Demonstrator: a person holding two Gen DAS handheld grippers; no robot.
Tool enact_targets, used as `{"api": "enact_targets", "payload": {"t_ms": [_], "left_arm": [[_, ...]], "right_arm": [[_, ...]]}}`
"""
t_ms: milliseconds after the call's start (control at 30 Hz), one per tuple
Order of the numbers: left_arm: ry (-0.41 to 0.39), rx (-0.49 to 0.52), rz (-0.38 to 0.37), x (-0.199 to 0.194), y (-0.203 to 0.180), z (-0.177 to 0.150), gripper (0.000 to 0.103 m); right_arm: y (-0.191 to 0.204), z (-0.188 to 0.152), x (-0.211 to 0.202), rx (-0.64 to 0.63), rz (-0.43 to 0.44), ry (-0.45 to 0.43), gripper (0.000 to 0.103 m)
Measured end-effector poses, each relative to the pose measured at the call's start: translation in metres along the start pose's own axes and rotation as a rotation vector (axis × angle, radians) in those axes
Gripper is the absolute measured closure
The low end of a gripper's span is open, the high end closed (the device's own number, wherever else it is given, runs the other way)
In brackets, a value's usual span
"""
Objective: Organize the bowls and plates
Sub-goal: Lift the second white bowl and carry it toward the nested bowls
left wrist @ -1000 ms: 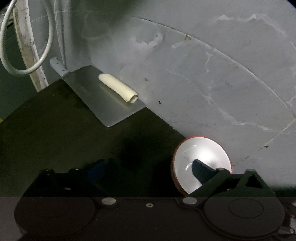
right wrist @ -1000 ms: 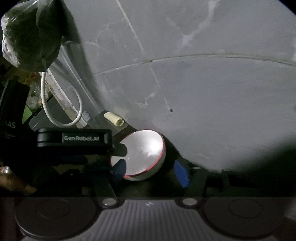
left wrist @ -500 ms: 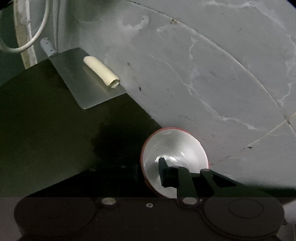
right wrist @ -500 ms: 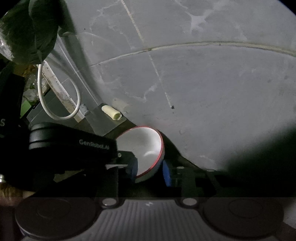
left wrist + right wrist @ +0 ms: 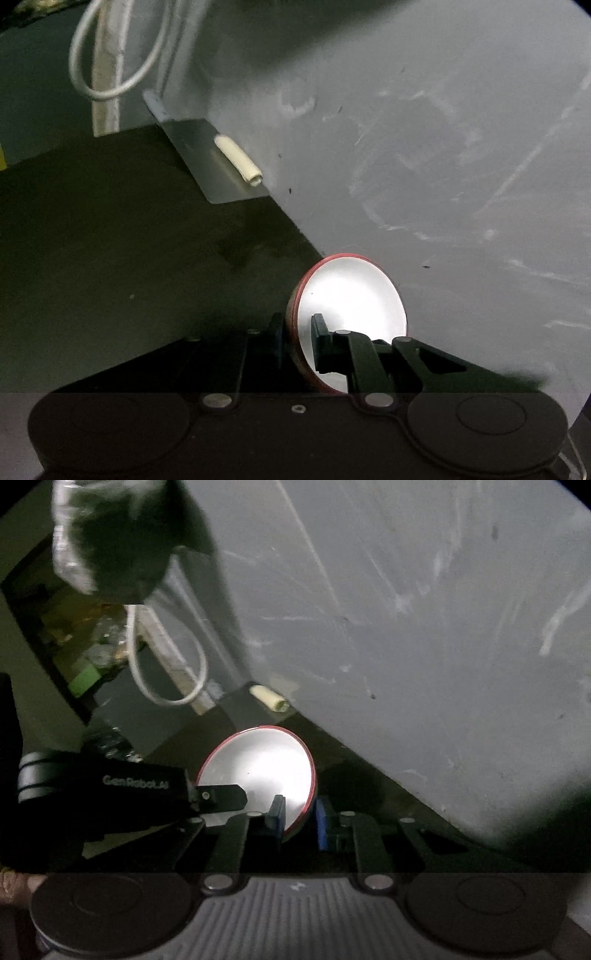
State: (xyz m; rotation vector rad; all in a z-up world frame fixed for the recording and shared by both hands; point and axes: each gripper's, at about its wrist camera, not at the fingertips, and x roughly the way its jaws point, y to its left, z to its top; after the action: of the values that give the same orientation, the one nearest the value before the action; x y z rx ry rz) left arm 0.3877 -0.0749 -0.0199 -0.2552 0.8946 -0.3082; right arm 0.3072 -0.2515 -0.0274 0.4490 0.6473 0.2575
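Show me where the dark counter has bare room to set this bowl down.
Bare dark counter lies left of the red-rimmed bowl, in front of the metal sheet bearing the cream tube. It is crowded at the bowl: left gripper and right gripper both clamp its rim beside the wall.

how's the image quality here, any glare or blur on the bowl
Left wrist view: the bowl has its inside blown out by glare, and the dark counter is underexposed. Right wrist view: the same glare, motion streaks across the wall, the hanging bag smeared.
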Motion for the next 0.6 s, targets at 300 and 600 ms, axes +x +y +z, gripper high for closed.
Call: {"api": "enact_targets", "payload": {"t_ms": [300,600], "left_arm": [[-0.148,-0.037,-0.008,-0.092,-0.013,-0.039,0.088],[-0.226,-0.106,-0.075,-0.152,-0.009,-0.082,0.088]], "right_arm": [[0.038,-0.007,-0.084,-0.143,0.072,-0.081,0.086],[0.065,-0.021,-0.144,-0.27,0.112,-0.107,0.086]]}}
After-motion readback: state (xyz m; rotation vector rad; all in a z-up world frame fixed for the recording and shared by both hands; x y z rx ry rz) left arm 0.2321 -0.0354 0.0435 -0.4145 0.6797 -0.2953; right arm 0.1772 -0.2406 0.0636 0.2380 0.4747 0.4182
